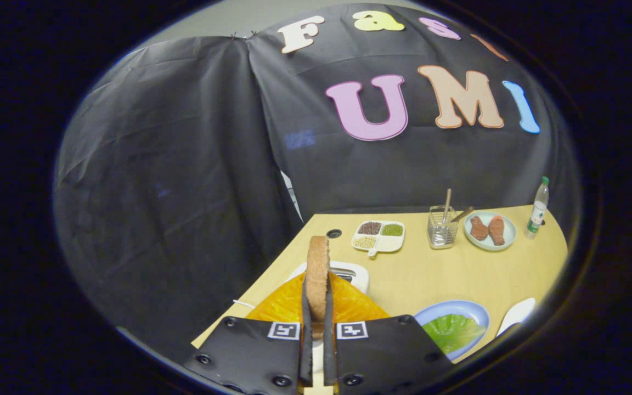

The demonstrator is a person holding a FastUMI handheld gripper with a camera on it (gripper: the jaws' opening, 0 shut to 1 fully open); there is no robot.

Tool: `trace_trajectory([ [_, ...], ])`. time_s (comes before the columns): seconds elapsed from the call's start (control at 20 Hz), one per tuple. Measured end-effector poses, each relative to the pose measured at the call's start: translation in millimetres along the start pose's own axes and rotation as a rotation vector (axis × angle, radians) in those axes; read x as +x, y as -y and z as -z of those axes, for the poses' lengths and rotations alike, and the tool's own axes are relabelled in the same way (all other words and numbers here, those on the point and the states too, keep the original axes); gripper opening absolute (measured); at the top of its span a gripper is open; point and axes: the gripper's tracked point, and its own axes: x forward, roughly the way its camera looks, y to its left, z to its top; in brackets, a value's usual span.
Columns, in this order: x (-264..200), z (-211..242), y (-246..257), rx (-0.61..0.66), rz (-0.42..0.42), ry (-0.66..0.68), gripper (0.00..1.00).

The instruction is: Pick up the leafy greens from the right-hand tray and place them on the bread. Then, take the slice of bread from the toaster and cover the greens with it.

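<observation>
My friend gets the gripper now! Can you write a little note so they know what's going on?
Gripper: shut on the bread slice, held upright on edge between the fingers, above the orange plate.
Toaster: just beyond the plate, behind the slice.
Greens: lying on the blue plate, off to the right of the fingers.
Done: slice is out of the toaster and in the grip.
Left: I can't see any bottom bread from here, and the greens are on their plate, so check that step. Then lay the held slice flat over the greens and let go.
</observation>
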Motion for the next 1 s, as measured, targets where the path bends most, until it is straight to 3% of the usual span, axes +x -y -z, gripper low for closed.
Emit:
trace_trajectory([
  [0.3, -41.1, -14.6, 35.2, 0.055, 0.015, 0.085, 0.1],
  [0.6, -60.7, 30.5, 92.1, 0.197, -0.017, 0.017, 0.1],
  [1.0, -51.5, 91.1, 178.3, 0.311, 0.034, -0.032, 0.1],
])
